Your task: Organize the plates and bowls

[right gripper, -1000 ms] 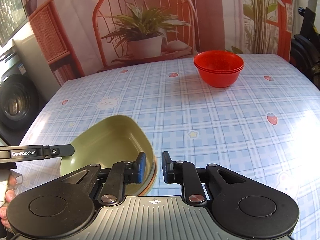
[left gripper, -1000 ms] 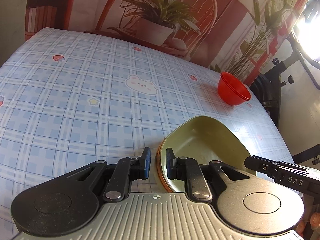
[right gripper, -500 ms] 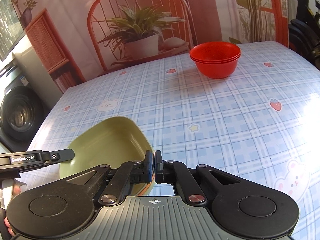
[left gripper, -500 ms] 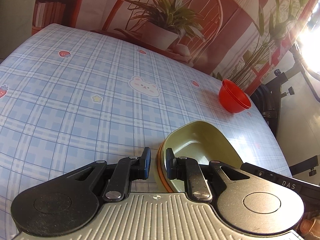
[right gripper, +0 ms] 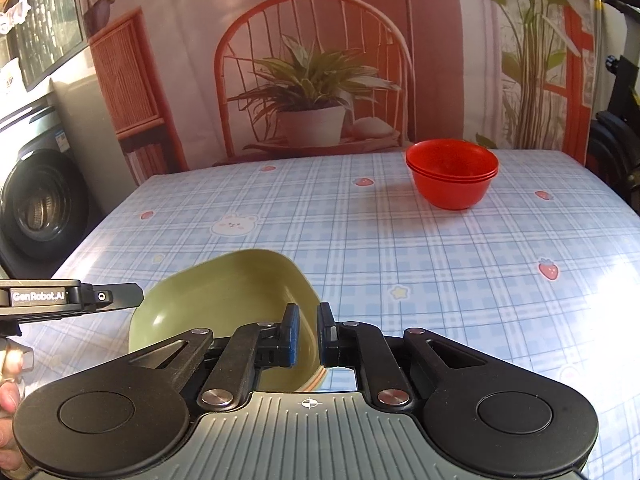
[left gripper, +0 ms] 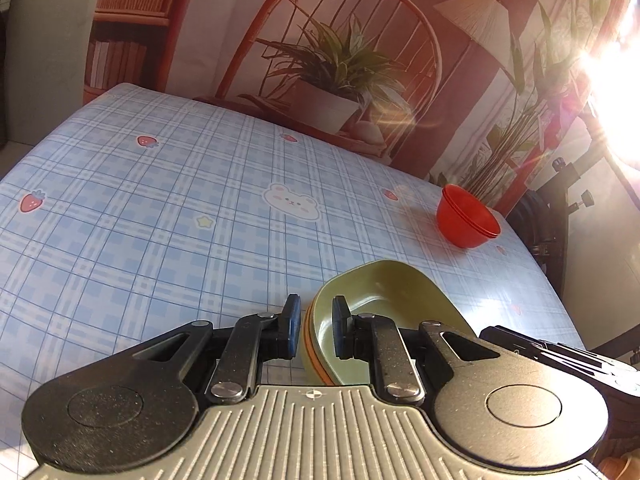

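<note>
Left tongs [left gripper: 316, 326]: closed on the near-left rim of the stacked green dishes [left gripper: 384, 300], one pad outside, one inside.
Right tongs [right gripper: 308, 334]: jaws opening, straddling the dishes' near-right rim [right gripper: 312, 320]; whether the pads touch it I cannot tell.
Green dishes: nested, an orange edge showing between them, at the near edge of the bench [left gripper: 160, 220].
Red bowls [right gripper: 452, 172]: stacked, far right on the bench, well apart from the dishes.
</note>
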Motion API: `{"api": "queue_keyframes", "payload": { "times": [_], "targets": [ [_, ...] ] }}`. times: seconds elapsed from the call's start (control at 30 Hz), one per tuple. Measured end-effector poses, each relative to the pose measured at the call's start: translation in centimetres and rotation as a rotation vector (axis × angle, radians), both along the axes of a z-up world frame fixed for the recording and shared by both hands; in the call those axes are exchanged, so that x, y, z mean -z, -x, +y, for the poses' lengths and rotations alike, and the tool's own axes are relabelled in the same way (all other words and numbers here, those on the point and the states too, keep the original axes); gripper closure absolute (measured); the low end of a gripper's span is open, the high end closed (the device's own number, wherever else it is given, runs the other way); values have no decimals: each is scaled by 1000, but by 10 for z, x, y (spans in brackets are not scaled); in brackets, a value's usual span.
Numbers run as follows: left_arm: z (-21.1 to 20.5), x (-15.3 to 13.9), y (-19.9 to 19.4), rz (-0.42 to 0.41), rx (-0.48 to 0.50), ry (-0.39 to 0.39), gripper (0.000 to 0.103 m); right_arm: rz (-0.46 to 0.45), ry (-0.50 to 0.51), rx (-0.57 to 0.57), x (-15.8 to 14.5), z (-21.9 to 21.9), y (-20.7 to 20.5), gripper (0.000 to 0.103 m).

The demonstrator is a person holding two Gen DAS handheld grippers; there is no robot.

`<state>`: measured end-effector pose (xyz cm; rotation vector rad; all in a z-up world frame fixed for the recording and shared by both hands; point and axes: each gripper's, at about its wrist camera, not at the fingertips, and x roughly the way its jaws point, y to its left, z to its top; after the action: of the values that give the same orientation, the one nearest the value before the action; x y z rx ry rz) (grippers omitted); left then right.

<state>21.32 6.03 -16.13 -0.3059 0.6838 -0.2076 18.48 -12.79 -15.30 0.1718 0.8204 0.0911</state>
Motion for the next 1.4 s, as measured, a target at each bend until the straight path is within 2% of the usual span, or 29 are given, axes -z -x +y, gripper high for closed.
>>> {"api": "queue_keyframes", "payload": {
  "times": [0.13,0.3,0.5,0.53,0.57,0.63,0.8,1.0,1.13,1.23,1.33,1.4],
  "targets": [
    [-10,-4,10,-19,-1,-73,86,-7,9,-16,3,9,6,93],
    [-9,-5,12,-3,-15,-88,85,-14,1,-33,3,15,10,93],
    [-13,-13,10,22,-29,-88,84,-34,-16,13,-2,1,7,93],
    [-15,-16,9,21,-27,-86,78,-44,-18,19,-4,-4,6,93],
    [-17,-20,8,16,-24,-81,67,-58,-17,27,-7,-8,6,93],
    [-21,-28,7,5,-23,-67,61,-86,-9,45,-15,-19,3,93],
    [-49,-52,-4,-36,28,-50,61,-159,15,108,-35,-57,-8,93],
    [-92,-72,-17,-67,100,-25,61,-197,42,167,-51,-114,-23,92],
    [-121,-81,-33,-87,147,-13,61,-174,24,161,-52,-150,-41,92],
    [-146,-86,-55,-103,144,-19,61,-156,31,149,-49,-174,-59,86],
    [-169,-85,-83,-89,155,10,61,-131,38,126,-37,-195,-80,86],
    [-176,-81,-103,-75,125,43,61,-112,51,108,-23,-205,-93,86]
  ]
}}
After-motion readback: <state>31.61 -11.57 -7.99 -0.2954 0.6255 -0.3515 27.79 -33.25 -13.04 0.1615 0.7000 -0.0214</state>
